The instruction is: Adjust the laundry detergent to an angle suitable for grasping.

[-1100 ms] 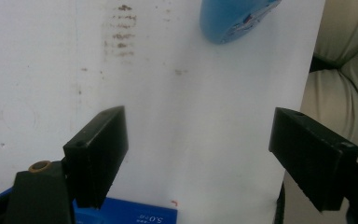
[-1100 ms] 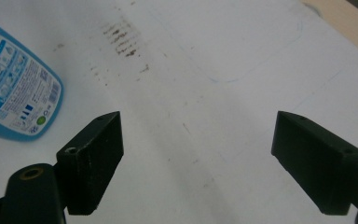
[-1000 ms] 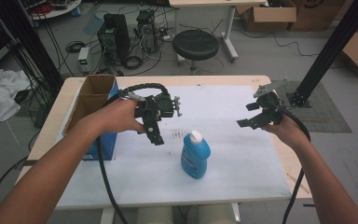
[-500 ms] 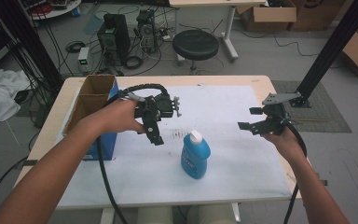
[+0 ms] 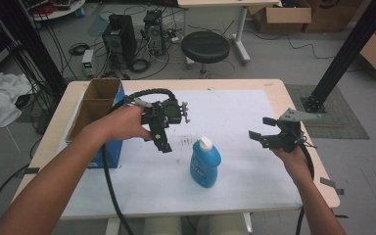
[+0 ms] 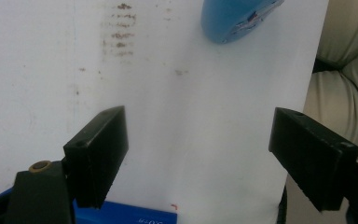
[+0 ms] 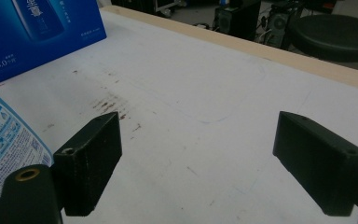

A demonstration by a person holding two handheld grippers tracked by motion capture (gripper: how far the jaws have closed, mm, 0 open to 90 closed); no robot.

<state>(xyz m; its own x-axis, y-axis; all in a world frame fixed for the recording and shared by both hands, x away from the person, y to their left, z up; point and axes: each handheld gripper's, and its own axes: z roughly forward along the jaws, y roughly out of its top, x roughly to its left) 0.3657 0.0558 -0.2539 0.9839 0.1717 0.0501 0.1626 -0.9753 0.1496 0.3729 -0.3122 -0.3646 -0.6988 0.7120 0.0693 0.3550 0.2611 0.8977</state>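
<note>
Centrally, a blue bottle with a white cap stands upright on the white-covered surface. Left gripper hovers just far-left of it, jaws spread and empty; right gripper hangs well right, jaws likewise apart. An open blue carton stands at far left.

- A lab or workshop: black desktop computer towers stand on the grey floor amid loose cables
- A round black stool and brown cardboard boxes sit behind the wooden table
- A black metal frame post rises at right
</note>
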